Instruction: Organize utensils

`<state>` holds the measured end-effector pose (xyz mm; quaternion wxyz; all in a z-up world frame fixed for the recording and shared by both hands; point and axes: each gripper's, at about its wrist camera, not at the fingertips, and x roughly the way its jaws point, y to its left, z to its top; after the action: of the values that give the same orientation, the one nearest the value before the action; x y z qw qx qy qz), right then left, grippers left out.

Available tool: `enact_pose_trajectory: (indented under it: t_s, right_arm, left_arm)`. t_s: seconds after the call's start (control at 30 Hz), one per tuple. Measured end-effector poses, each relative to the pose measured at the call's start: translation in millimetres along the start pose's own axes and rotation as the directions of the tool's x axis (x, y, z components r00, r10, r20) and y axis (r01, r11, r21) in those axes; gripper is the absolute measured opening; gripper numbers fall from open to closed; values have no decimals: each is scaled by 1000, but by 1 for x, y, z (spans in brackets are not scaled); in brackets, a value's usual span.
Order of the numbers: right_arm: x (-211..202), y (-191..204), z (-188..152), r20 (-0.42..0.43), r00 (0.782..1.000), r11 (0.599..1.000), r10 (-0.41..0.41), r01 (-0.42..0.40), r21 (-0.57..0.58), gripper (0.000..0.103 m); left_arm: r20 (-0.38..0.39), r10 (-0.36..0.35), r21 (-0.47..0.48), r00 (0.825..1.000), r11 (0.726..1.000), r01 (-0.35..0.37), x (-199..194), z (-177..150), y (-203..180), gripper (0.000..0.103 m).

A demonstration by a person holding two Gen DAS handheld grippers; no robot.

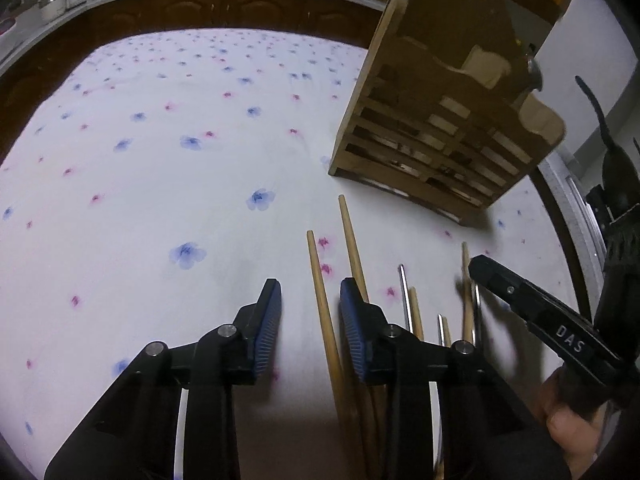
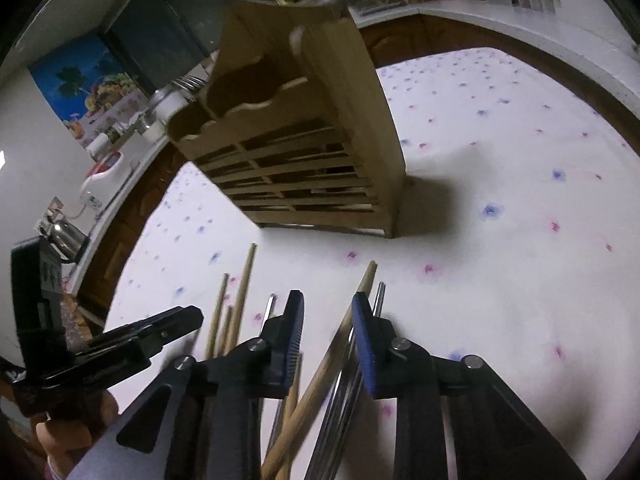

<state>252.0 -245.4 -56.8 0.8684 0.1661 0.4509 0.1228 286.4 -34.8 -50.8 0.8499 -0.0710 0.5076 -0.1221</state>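
The utensils are chopsticks, wooden and metal, lying loose and roughly parallel on the table, which has a white cloth with small flowers, in front of a wooden utensil holder with open compartments on top. In the left wrist view, one wooden chopstick lies in the gap of the left hand-held gripper; its blue pads stand partly open on both sides and do not press it, and a second wooden stick runs just behind the right pad. In the right wrist view, the right hand-held gripper is also partly open, with another wooden chopstick crossing the gap at an angle and metal chopsticks just beside the right pad; nothing seems held yet. The two grippers work near each other over the same pile. I think the risks are these: a pad may catch two sticks together, or pinch only the thin tip so the stick turns or slips out; the angled stick may escape when the jaws shut; and the two grippers could bump each other or push the neighbouring sticks away.
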Motion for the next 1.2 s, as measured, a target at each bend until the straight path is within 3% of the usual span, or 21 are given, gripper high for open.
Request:
enact_pose_trajectory:
  t_s: [0.1,0.23,0.3,0.37,0.47,0.83,1.2]
  right_arm:
    - [13,-3,4,-19,999,999,-39,39,-10,21]
    - [20,-1,6,-16,997,996,-75,74,-50,15]
    - [22,3,5,-9,995,992,-96,95,-80,14]
    - [23,8,5,1,991,985,-130,130,-116,9]
    - [22,11,4,5,989,980,-151,150,-134,7]
    - [-37,18,5,96,995,998,11,-5,-63,4]
    - [-121,38,2,219,964,986,149,-130,-100,3]
  left_arm:
    - [-12,-6,12,1000,1000,6,9,3,-2,28]
    - [1,42,73,999,996,-42,13,3,-14,24]
    - [9,66,114,998,991,-67,14,1,-20,14]
    - [4,47,127,999,991,-47,15,0,-23,7]
    - [4,49,137,999,989,-49,14,0,-25,6]
    - [81,-62,55,995,997,58,-41,-15,-8,5]
    - [231,-150,10,961,988,152,-135,-29,-1,5]
